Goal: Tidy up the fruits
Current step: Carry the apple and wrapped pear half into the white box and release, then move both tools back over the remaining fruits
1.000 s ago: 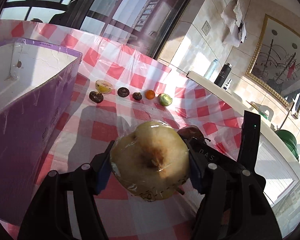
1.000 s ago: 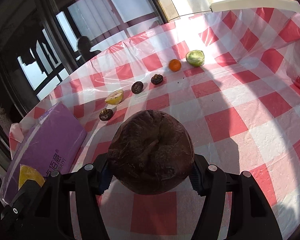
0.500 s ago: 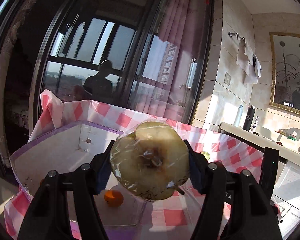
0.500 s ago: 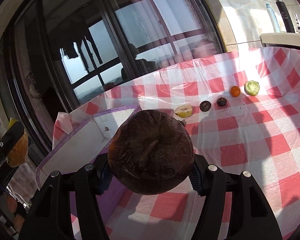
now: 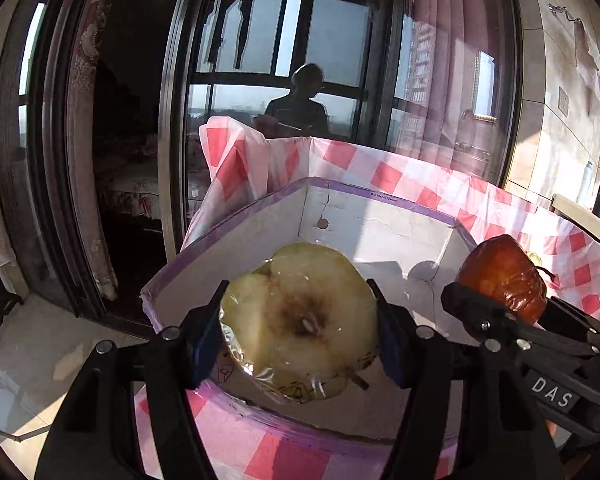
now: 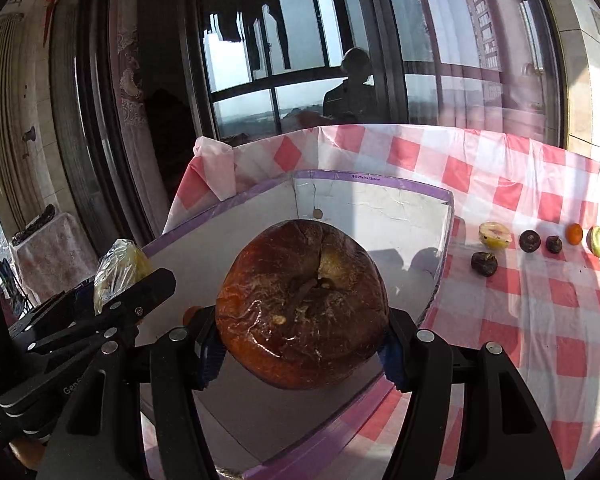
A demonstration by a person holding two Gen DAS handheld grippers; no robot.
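My left gripper (image 5: 300,332) is shut on a plastic-wrapped pale apple half (image 5: 300,320), cut face toward the camera, held above the near rim of the open purple-edged white box (image 5: 380,220). My right gripper (image 6: 300,332) is shut on a wrapped brown apple half (image 6: 302,304), held over the same box (image 6: 380,200). The right gripper and its brown fruit (image 5: 500,276) show at the right of the left wrist view. The left gripper's fruit (image 6: 118,276) shows at the left of the right wrist view.
A red-and-white checked cloth (image 6: 540,300) covers the table. A row of small fruits lies right of the box: a yellow half (image 6: 494,235), dark ones (image 6: 484,264), an orange one (image 6: 574,234), a green half (image 6: 599,241). Dark windows stand behind.
Both grippers have swung from over the cloth to above the box, still holding their fruit. The small orange fruit seen in the box half a second ago is now hidden.
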